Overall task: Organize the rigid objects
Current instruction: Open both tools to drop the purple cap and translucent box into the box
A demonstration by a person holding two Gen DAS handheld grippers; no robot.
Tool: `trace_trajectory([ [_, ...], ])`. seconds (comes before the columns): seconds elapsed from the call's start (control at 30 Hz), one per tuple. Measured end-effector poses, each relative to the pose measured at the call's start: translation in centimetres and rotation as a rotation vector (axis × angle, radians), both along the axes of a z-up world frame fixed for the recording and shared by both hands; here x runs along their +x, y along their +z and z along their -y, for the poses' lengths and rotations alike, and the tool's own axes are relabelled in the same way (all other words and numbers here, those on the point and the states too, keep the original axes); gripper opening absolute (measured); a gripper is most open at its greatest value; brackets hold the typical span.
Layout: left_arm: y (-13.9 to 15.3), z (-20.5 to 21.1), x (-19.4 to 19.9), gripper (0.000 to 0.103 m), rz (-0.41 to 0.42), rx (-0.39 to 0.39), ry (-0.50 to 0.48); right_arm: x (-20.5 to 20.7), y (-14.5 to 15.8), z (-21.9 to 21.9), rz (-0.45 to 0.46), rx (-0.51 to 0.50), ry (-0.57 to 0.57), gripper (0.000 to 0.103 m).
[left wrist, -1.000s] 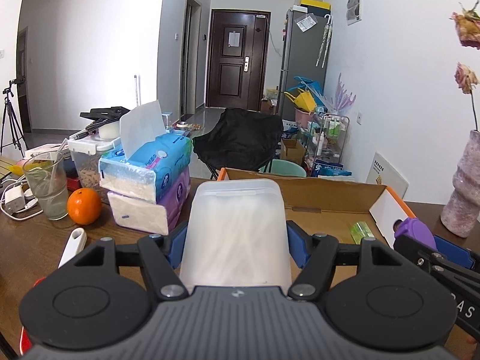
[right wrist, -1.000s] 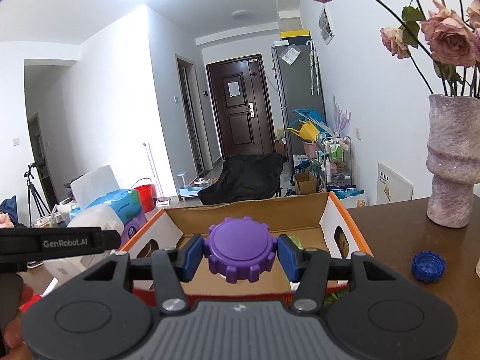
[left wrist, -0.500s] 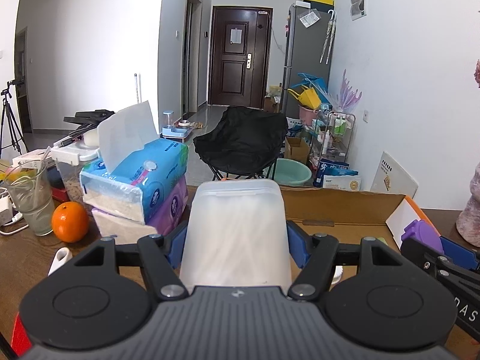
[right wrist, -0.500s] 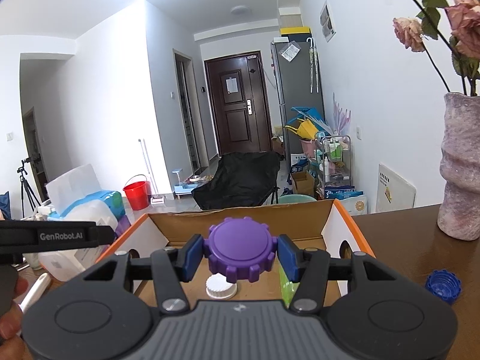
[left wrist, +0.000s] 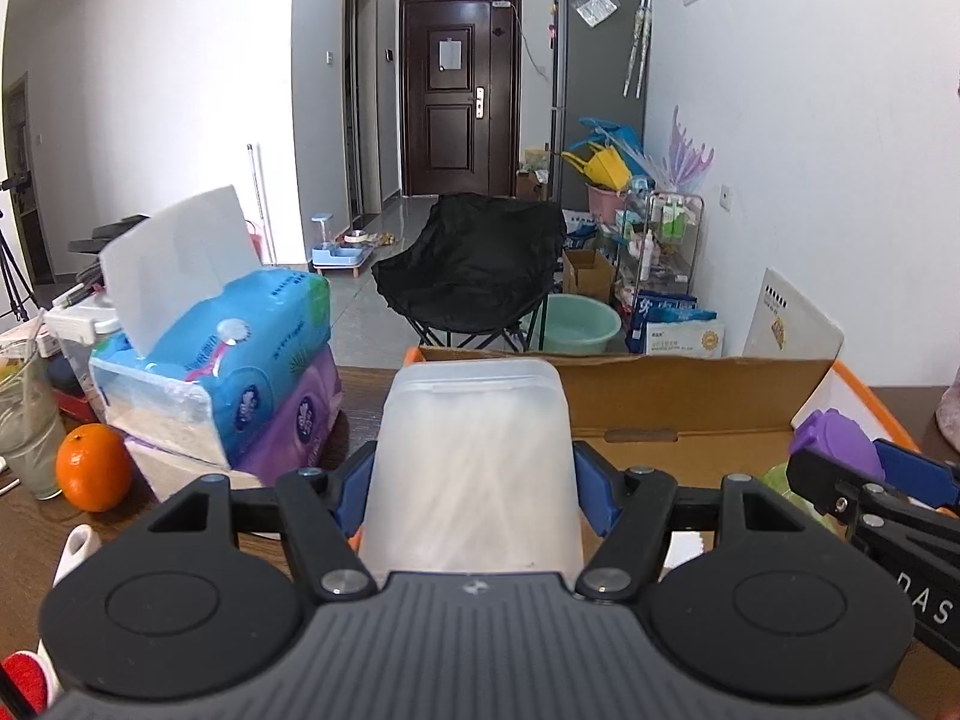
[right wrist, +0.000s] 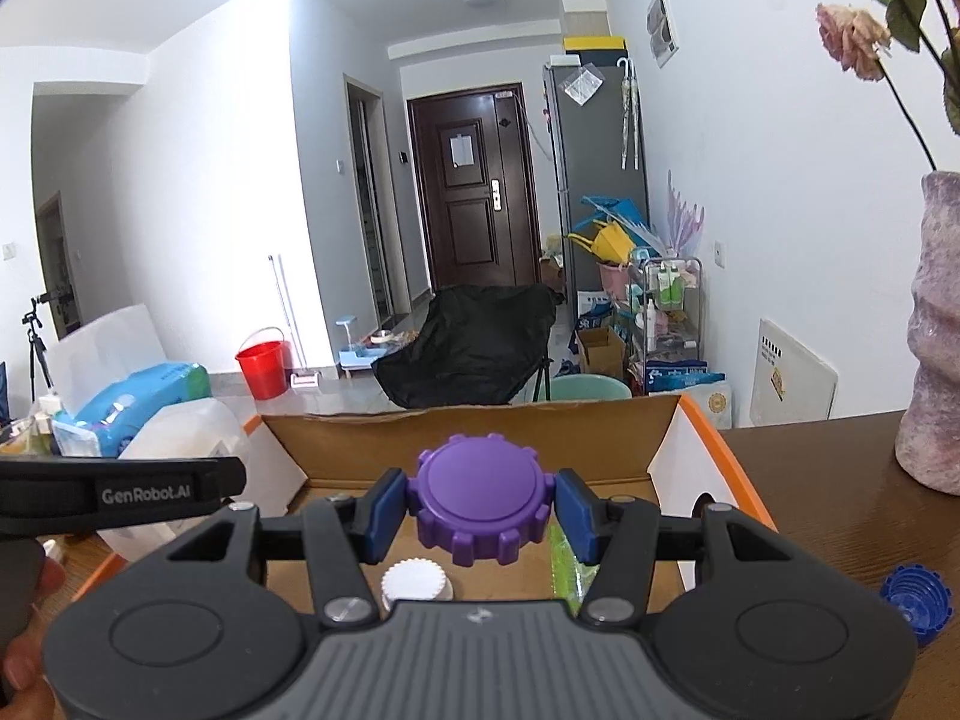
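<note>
A: Frosted plastic fills the middle of the left wrist view. The left gripper [left wrist: 474,492] has its blue pads pressed on both flanks of a translucent container [left wrist: 474,456], jaws about half spread and clamped on it. It points slightly downward over the near left corner of the cardboard box [left wrist: 690,414].

B: What sits around it?

A: Stacked tissue packs [left wrist: 222,372] at ten o'clock, an orange [left wrist: 93,467] at nine, both on the wooden table [left wrist: 30,528]. At three o'clock the other tool pokes in carrying something purple.

B: And the right wrist view?

A: The right gripper [right wrist: 483,507] pinches a purple ridged cap [right wrist: 483,501] between its pads, jaws fairly narrow and tight on its rim. It hangs over the box's open inside, tilted a little down. Below, on the box floor, lies a white cap [right wrist: 414,581]; a blue cap [right wrist: 915,591] rests on the table at four o'clock, near a mottled vase [right wrist: 936,348] at two. A hand [right wrist: 24,642] grips the left tool's handle at eight o'clock.
</note>
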State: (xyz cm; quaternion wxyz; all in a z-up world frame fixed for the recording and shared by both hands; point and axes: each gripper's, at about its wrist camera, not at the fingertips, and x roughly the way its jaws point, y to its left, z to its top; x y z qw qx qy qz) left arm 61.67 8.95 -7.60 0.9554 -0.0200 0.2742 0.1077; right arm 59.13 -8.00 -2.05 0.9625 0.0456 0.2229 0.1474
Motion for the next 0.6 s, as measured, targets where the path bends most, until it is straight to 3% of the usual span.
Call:
trace_trajectory([
  [0.1,-0.5,-0.2,0.3,0.070,-0.022,-0.003,-0.007,0.5,-0.3,-0.2,-0.021,-0.017,0.003,0.054],
  [0.17,-0.3,-0.3,0.0,0.080,-0.009,-0.003,-0.006,0.5,-0.4,-0.2,-0.033,-0.031,-0.009,0.055],
  [0.23,0.0,-0.3,-0.5,0.098,0.013,0.010,0.006,0.6,-0.4,-0.1,-0.036,-0.046,-0.029,0.083],
  [0.3,0.4,-0.3,-0.9,0.102,0.035,0.027,0.018,0.5,-0.4,0.0,-0.030,-0.058,-0.051,0.096],
  [0.4,0.9,-0.5,-1.2,0.103,0.040,0.021,0.022,0.7,-0.4,0.2,-0.046,-0.057,-0.061,0.103],
  [0.6,1.8,-0.9,-2.5,0.103,0.059,0.023,0.020,0.1,-0.1,-0.1,-0.047,-0.061,-0.048,0.103],
])
